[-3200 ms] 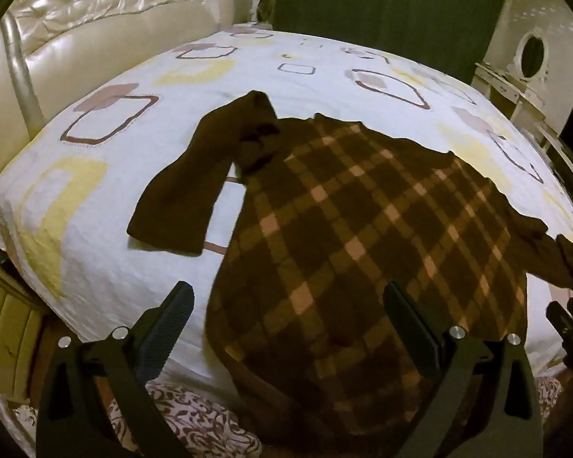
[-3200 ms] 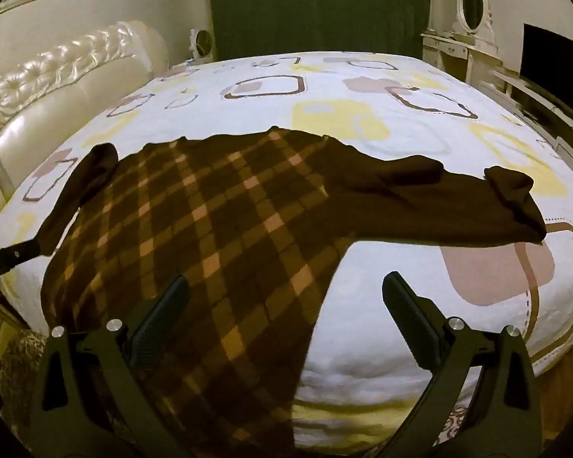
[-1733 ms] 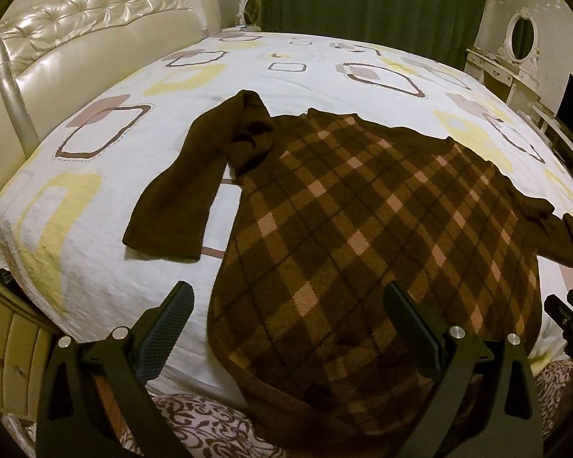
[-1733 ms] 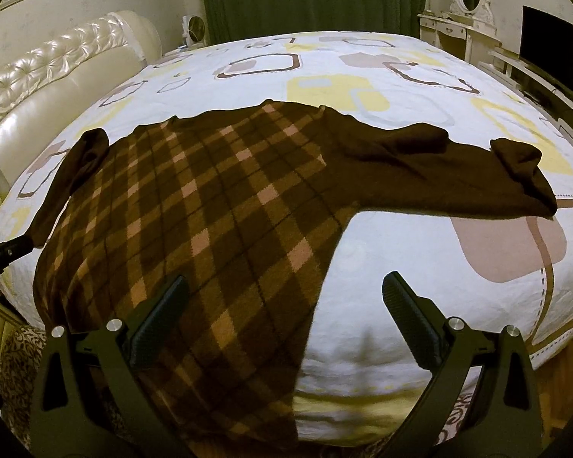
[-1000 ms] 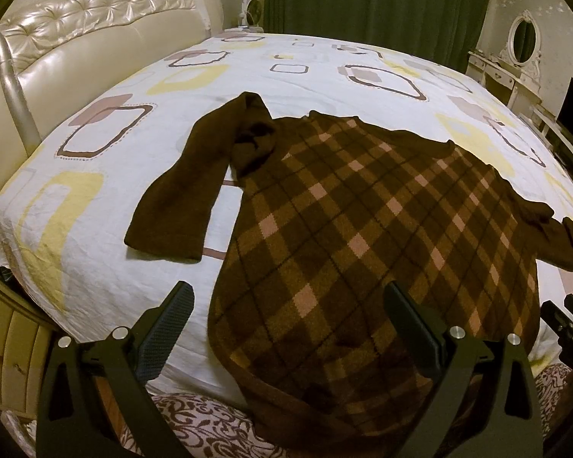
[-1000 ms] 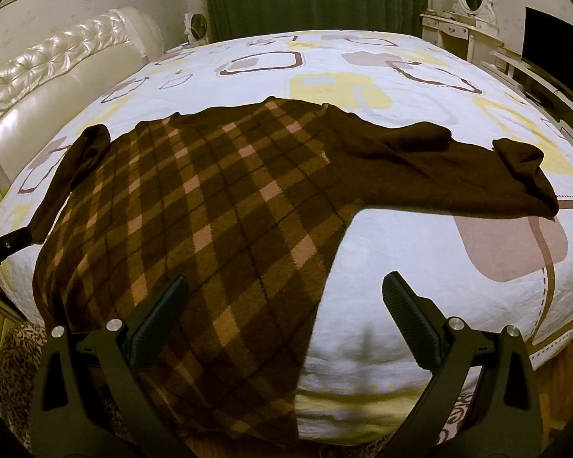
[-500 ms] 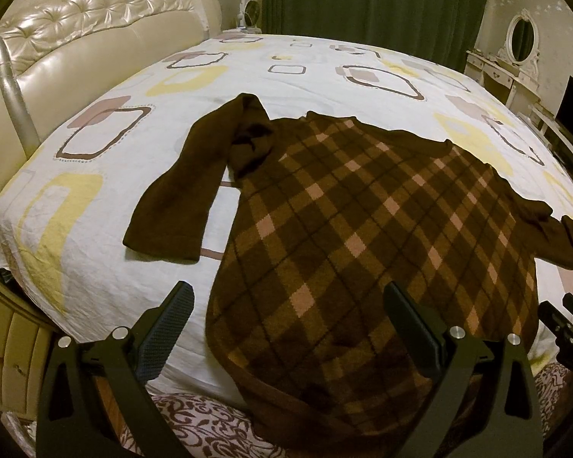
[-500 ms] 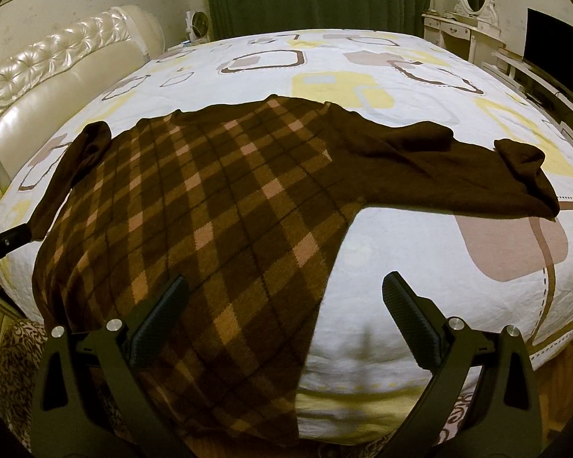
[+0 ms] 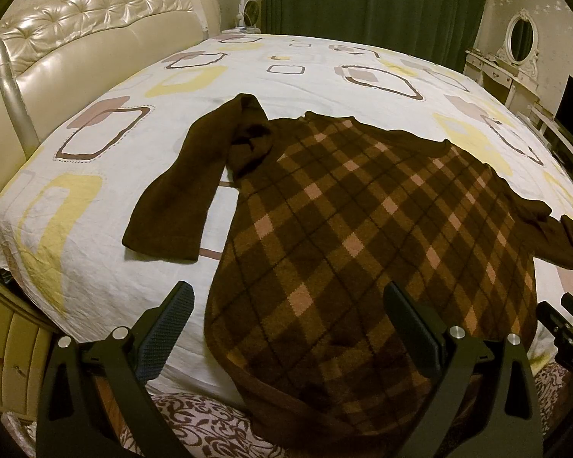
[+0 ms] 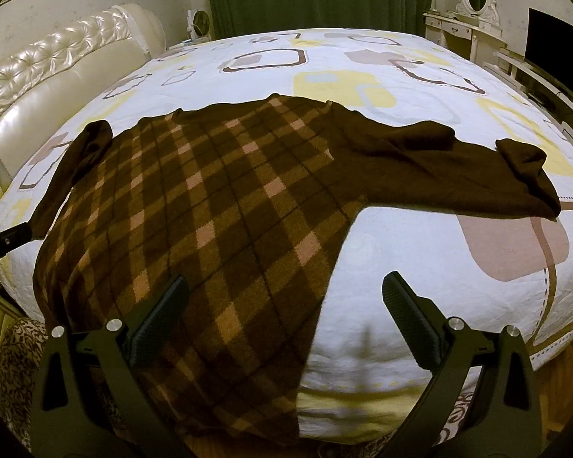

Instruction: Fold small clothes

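Observation:
A brown argyle sweater (image 9: 363,229) (image 10: 217,206) lies flat on the bed, its hem hanging over the near edge. Its plain brown left sleeve (image 9: 179,191) bends back toward me; the right sleeve (image 10: 458,175) stretches out sideways with its cuff folded over. My left gripper (image 9: 286,320) hovers open above the hem's left part, nothing between its fingers. My right gripper (image 10: 286,305) hovers open over the hem's right edge, also holding nothing. Each gripper's tip shows at the edge of the other's view.
The bed (image 9: 95,175) has a white sheet with yellow and brown squares and a cream tufted headboard (image 9: 76,45) on the left. Green curtains (image 9: 374,4) hang behind. A white dressing table with an oval mirror (image 10: 473,11) and a dark screen (image 10: 554,42) stand at the right.
Both views have shifted only slightly; the sweater lies as before and both grippers stay open near the hem.

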`<state>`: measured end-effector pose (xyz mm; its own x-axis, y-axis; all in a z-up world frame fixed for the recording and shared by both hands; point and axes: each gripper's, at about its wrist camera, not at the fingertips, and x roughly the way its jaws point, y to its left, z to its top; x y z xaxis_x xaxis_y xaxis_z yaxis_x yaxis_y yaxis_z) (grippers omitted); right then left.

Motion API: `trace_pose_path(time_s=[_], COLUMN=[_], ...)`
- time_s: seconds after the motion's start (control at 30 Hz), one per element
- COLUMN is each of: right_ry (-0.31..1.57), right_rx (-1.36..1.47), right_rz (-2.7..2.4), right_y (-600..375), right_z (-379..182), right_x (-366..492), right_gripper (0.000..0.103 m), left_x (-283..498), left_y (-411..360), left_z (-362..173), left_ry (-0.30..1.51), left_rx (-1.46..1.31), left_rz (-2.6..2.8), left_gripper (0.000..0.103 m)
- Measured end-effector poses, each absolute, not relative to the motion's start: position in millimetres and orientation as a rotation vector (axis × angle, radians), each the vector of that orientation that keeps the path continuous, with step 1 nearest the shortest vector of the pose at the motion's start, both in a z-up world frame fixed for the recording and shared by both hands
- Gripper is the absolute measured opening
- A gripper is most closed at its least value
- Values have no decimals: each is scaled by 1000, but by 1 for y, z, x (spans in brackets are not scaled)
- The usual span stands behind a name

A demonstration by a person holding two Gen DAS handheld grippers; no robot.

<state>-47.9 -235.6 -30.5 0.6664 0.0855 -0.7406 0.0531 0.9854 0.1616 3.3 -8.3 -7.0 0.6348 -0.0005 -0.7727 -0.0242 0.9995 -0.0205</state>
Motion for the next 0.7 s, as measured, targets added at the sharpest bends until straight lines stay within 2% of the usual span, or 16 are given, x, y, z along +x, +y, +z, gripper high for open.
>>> trace_pose_path(time_s=[0.33, 0.63, 0.67, 0.7], right_ry=[855, 812, 823, 836], right_rx=[229, 312, 294, 284], right_rz=[47, -93, -137, -174], right_y=[-255, -357, -376, -394], right_z=[-20, 12, 12, 12], right_x=[-40, -3, 6, 13], right_gripper=[101, 100, 95, 83], left_x=[3, 3, 3, 3], left_y=[-10, -7, -7, -6], left_z=[-7, -12, -12, -13], left_ry=[889, 905, 908, 911], left_rx=[-31, -39, -39, -40], left_rz=[15, 21, 22, 24], left_gripper=[99, 99, 99, 99])
